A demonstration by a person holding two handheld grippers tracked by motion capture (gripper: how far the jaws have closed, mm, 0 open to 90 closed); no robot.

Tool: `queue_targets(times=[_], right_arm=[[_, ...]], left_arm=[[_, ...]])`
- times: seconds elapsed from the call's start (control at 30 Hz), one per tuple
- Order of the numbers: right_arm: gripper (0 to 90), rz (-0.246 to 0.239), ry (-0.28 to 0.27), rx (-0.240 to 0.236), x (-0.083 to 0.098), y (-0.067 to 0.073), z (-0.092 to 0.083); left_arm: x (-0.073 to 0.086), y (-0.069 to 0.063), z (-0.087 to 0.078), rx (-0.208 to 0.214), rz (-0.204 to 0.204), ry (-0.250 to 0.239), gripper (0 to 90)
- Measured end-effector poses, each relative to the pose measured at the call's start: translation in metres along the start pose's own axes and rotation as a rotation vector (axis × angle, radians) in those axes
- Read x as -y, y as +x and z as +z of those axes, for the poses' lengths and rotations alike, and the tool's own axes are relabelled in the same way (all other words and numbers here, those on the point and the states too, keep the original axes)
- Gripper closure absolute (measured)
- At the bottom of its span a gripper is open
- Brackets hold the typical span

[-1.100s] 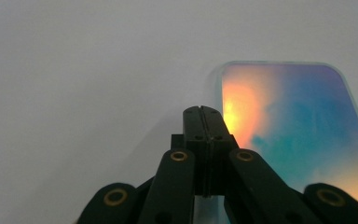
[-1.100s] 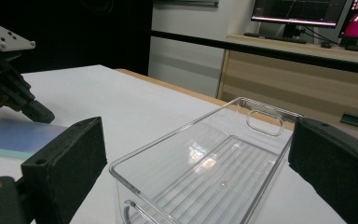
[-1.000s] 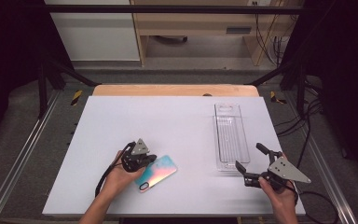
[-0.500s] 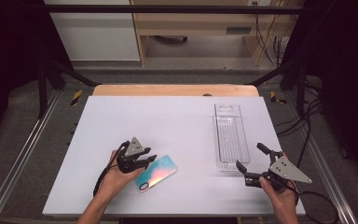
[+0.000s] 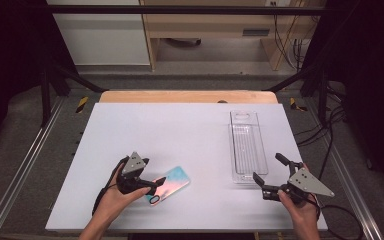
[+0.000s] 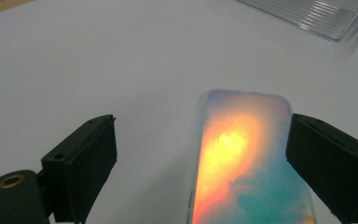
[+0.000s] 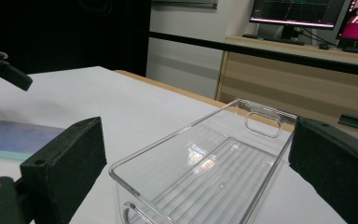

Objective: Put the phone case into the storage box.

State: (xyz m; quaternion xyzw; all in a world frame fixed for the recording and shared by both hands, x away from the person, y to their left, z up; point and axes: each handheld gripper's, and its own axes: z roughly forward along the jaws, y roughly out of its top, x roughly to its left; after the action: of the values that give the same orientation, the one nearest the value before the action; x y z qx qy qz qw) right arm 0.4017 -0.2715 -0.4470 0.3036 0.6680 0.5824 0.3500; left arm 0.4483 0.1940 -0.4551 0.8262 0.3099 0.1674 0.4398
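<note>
A phone (image 5: 172, 182) with an iridescent orange-and-teal back lies flat on the white table (image 5: 180, 130), near its front left. My left gripper (image 5: 155, 186) is at the phone's left end. Its jaws have just been opening and now stand apart. In the left gripper view the phone (image 6: 242, 158) lies between the jaws of the left gripper (image 6: 200, 140), close to the right one, with no pad pressing on it. My right gripper (image 5: 267, 167) is open at the near end of a clear plastic tray (image 5: 247, 145), and nothing is held between its jaws (image 7: 196, 154).
The clear tray (image 7: 205, 172) is empty, with a handle cut-out at its far end. In the right gripper view the phone (image 7: 14, 135) and the left gripper (image 7: 0, 70) show at the left. A wooden strip (image 5: 190, 96) borders the table's far edge.
The left gripper's jaws have opened and the hand has drawn back a little to the left. The phone lies where it was. The right hand has not moved.
</note>
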Motion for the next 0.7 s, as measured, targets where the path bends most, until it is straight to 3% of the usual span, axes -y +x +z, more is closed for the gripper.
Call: queue_targets(times=[0.27,0.7], right_arm=[[4.0,0.001,0.002,0.001,0.0,0.0,0.0],[4.0,0.0,0.003,0.001,0.0,0.0,0.0]], left_arm=[[0.004,-0.008,-0.011,0.024,0.018,0.015,4.8],[0.011,-0.015,-0.01,0.057,0.04,0.111,4.0]])
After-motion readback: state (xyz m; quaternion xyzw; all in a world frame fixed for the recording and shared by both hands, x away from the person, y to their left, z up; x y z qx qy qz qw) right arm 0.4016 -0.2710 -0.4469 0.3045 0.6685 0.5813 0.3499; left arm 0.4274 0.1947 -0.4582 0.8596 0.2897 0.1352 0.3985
